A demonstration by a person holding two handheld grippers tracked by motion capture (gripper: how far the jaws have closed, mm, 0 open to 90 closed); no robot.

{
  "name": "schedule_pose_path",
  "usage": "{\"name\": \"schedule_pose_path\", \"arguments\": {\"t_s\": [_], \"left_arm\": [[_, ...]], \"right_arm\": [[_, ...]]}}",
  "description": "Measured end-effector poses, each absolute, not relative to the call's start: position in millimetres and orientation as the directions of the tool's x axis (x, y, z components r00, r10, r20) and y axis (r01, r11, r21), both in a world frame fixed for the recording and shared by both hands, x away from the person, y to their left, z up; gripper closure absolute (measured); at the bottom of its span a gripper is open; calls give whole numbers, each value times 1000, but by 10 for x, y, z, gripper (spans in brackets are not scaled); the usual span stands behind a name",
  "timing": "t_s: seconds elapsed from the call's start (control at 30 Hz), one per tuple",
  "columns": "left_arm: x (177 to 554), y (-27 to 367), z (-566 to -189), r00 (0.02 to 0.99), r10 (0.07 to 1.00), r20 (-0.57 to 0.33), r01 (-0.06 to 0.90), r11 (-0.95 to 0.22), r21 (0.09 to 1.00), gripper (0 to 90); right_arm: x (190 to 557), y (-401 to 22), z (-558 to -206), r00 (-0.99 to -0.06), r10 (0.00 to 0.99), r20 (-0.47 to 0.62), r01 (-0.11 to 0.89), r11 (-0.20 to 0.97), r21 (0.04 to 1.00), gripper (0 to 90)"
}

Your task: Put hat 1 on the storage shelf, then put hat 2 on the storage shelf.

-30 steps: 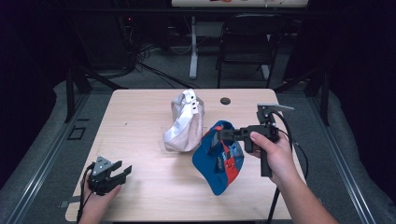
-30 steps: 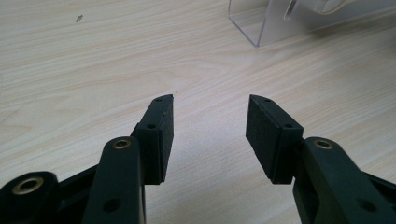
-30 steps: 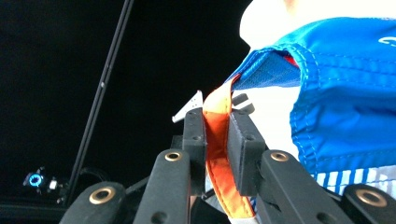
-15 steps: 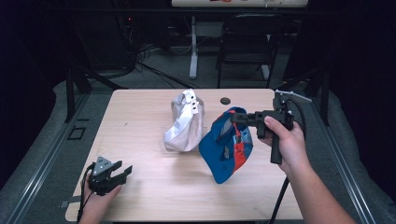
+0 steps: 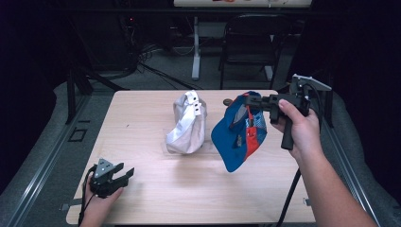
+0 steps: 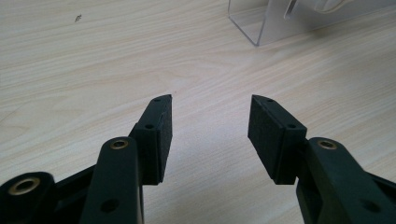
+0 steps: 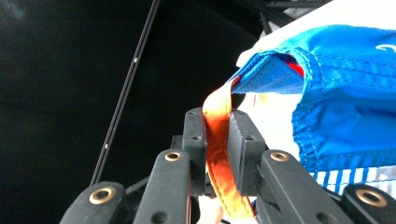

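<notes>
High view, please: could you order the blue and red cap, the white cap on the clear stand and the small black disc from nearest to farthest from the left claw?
From the left claw at the table's near left:
1. White fabric cap on the clear stand, mid-table.
2. Blue and red fabric cap, hanging from the right claw, right of centre.
3. Small black round disc, near the far edge.

bare tabletop (image 5: 142, 137) left of white cap (image 5: 187, 124)

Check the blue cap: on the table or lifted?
Lifted. The blue cap hangs above the table from the right gripper, which is shut on its orange strap; the brim hangs lowest.
</notes>
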State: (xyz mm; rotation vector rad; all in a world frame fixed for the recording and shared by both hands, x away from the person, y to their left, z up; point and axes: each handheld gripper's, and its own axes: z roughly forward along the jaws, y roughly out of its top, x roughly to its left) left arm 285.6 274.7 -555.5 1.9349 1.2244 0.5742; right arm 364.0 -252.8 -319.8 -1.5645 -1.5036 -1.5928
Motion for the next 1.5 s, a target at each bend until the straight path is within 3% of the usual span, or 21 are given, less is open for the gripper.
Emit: {"name": "schedule_pose_path", "arguments": {"t_s": [0.73,1.5], "left_arm": [[2862,2733,-5562,444,896,-23,548,-250,798,497],[2906,2730,-5572,452,891,-38,548,-243,800,496]], "right_arm": [[3948,-2585,-2950,-196,402,895,804,-456,381,785],[4109,-2425,-3097,-120,453,883,787,-499,363,784]]}}
